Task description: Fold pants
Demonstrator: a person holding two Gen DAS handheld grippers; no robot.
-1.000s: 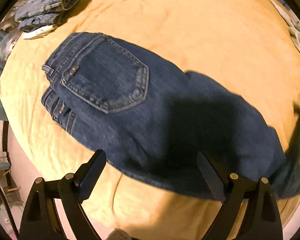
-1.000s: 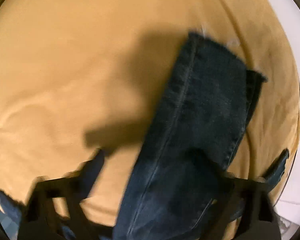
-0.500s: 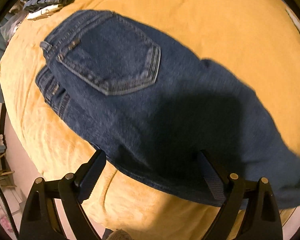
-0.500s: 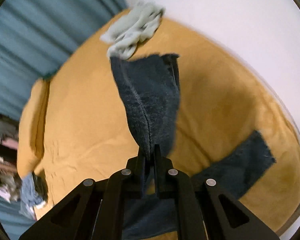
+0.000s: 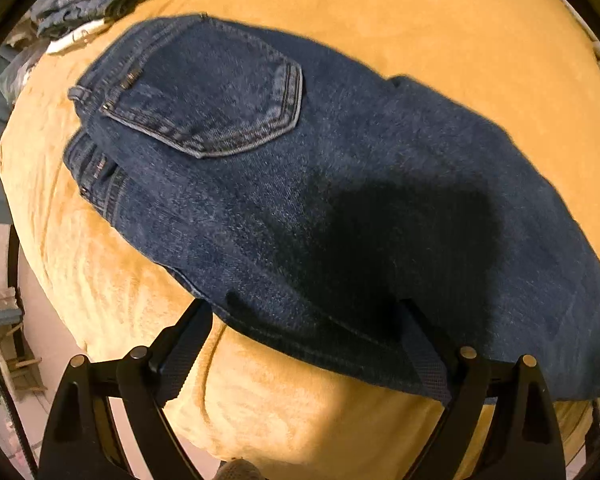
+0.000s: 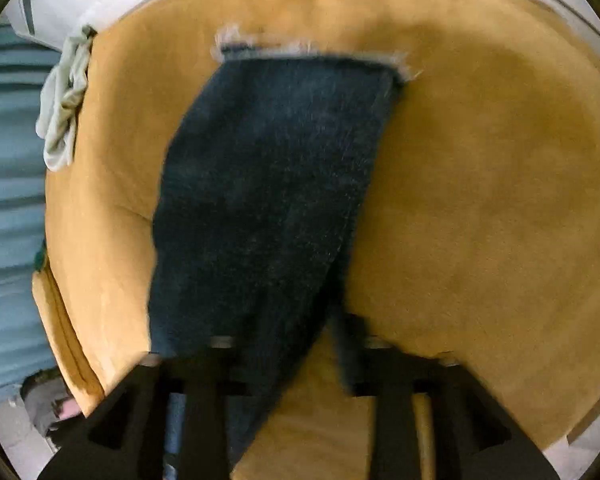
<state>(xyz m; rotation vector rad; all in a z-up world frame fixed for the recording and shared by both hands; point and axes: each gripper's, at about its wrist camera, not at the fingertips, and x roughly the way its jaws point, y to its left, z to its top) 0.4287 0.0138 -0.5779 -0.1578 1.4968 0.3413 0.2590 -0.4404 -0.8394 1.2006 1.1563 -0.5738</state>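
My left gripper [image 5: 304, 344] hangs over the jeans [image 5: 340, 200], jaws spread; my right gripper [image 6: 288, 356] has just been opening, its jaws apart, the leg [image 6: 268, 184] between them.

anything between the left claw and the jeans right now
Nothing visible. The left claw is open right over the near edge of the jeans on the yellow blanket, with only bare denim and blanket between its fingers. The other folded clothes sit off at the far corner.

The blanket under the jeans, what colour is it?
The blanket is golden yellow, a plain mustard shade with no pattern. The left wrist view shows it best.
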